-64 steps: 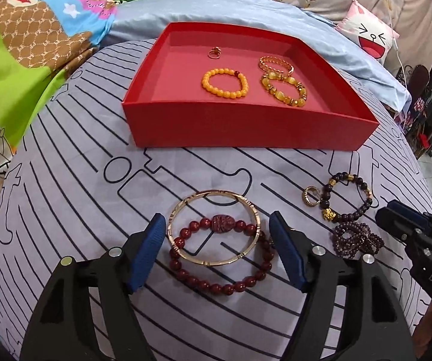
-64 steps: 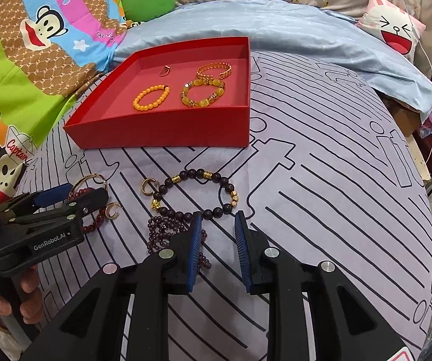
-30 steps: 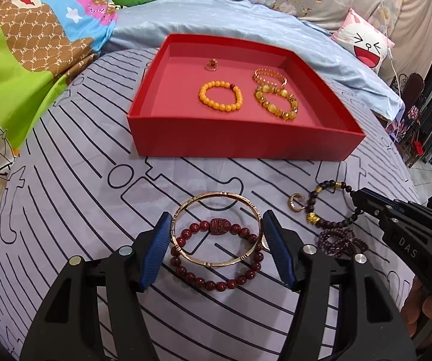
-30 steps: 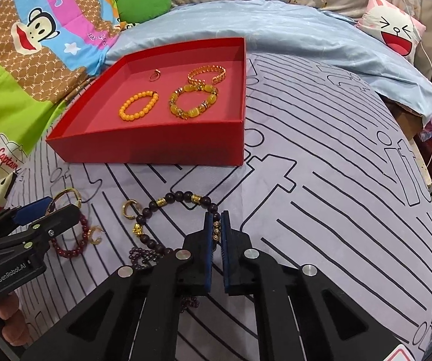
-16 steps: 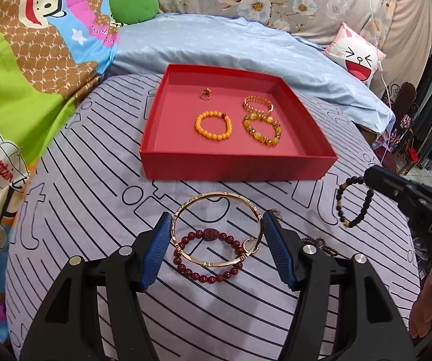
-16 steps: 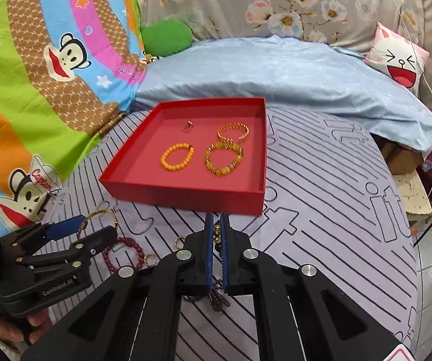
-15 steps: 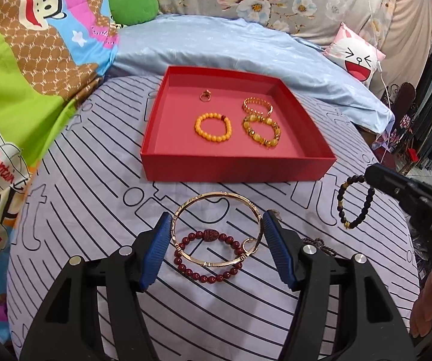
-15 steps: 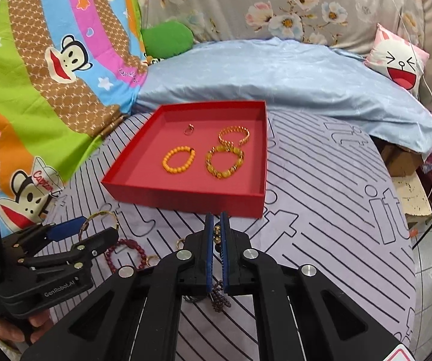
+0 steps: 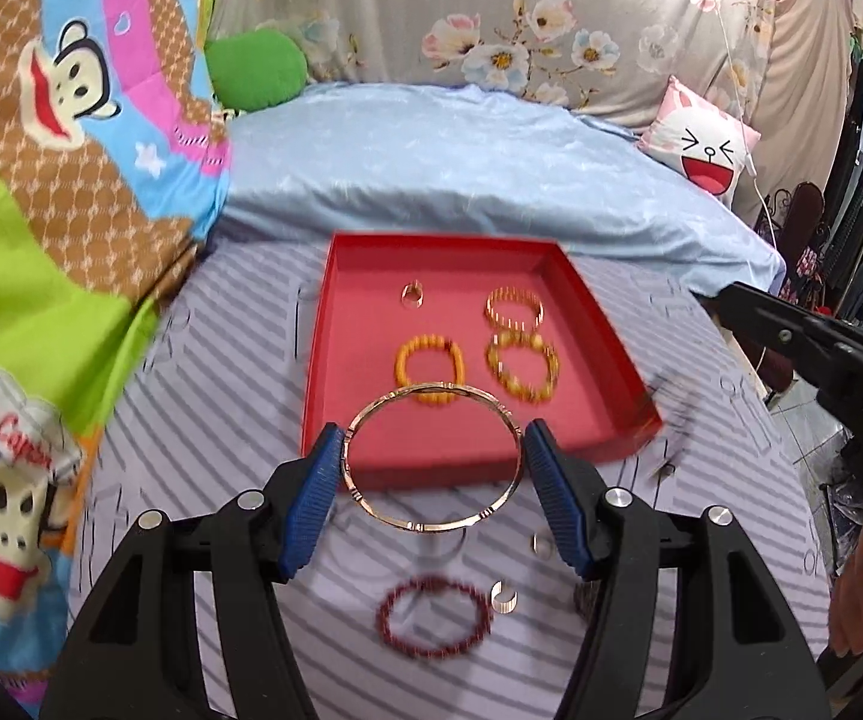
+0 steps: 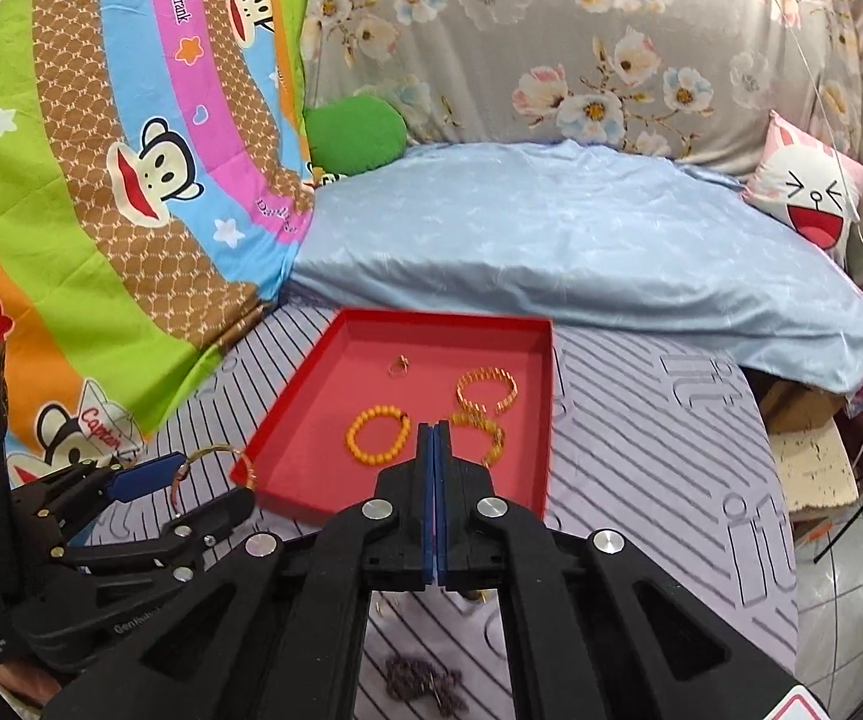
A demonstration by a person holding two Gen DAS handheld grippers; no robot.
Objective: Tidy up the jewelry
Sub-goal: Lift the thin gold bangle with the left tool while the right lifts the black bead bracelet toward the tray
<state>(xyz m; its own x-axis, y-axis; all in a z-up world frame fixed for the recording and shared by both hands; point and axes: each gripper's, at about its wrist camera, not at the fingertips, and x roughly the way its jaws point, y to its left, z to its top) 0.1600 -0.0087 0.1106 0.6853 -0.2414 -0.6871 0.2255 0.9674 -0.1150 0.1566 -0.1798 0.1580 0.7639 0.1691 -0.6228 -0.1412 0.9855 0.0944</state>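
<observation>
Between the blue pads of the left gripper (image 9: pixel 434 471) sits a gold bangle (image 9: pixel 433 457), clamped across its width and held clear of the bed, roughly level, its far edge overlapping the near wall of the red tray (image 9: pixel 602 333) in the left wrist view. Below it on the striped sheet (image 9: pixel 203 438) lie a dark red bead bracelet (image 9: pixel 431 625), a small gold ring (image 9: pixel 503 595) just right of it, and a second small ring (image 9: pixel 542 543) nearer the right pad. At the right, the right gripper (image 10: pixel 434 438) has its pads pressed together; from its own camera nothing can be made out between them. In the left wrist view a blurred dark streak (image 9: pixel 674 420) hangs below that gripper, too smeared to identify. A dark beaded heap (image 10: pixel 425 681) lies on the sheet beneath it. Inside the tray rest an orange bead bracelet (image 9: pixel 429 363), a yellow bead bracelet (image 9: pixel 521 366), a gold chain bracelet (image 9: pixel 514 307) and a small ring (image 9: pixel 412 294), all apart from one another. Beyond the tray lie a pale blue quilt (image 9: pixel 461 168), a green cushion (image 9: pixel 254 69) and a cartoon pillow (image 9: pixel 704 141).
</observation>
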